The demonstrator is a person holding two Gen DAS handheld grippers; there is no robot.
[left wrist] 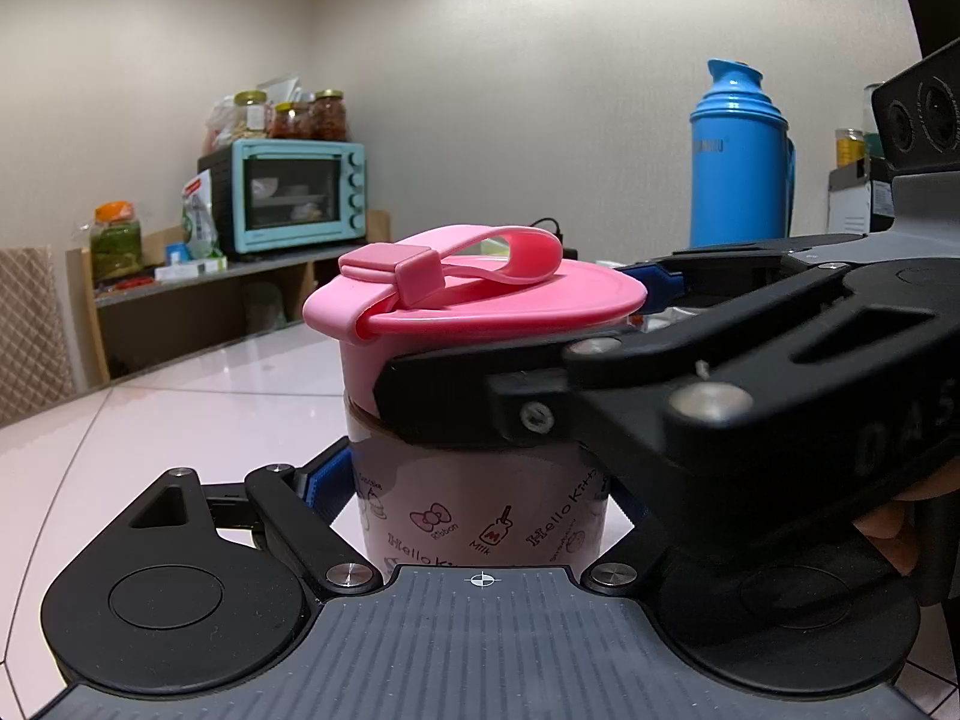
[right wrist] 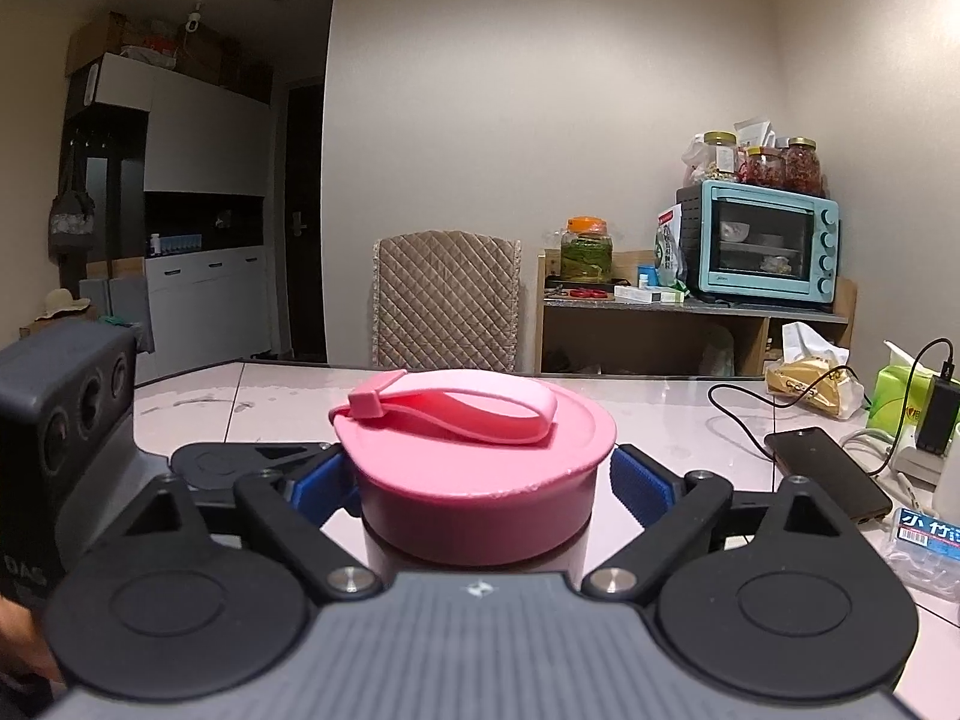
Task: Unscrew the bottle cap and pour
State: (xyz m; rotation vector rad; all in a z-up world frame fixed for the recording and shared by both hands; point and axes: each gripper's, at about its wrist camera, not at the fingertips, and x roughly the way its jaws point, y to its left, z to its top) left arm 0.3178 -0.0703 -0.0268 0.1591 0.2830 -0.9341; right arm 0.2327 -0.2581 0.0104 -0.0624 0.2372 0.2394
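Observation:
A pink Hello Kitty bottle (left wrist: 474, 510) stands upright on the table, topped by a pink screw cap (left wrist: 474, 306) with a loop strap. My left gripper (left wrist: 480, 492) is shut on the bottle's body, blue pads against its sides. My right gripper (right wrist: 480, 486) reaches in from the right at cap height, its blue pads (right wrist: 642, 489) on both sides of the cap (right wrist: 474, 468), shut on it. The right gripper's black body (left wrist: 720, 384) crosses the left wrist view and hides the bottle's right shoulder.
A blue thermos (left wrist: 741, 162) stands behind the bottle. On the table to the right lie a black phone (right wrist: 828, 471) with a cable, a green tissue pack (right wrist: 900, 396) and a snack bag (right wrist: 810, 381). A teal toaster oven (right wrist: 762, 240) sits on a shelf by the wall.

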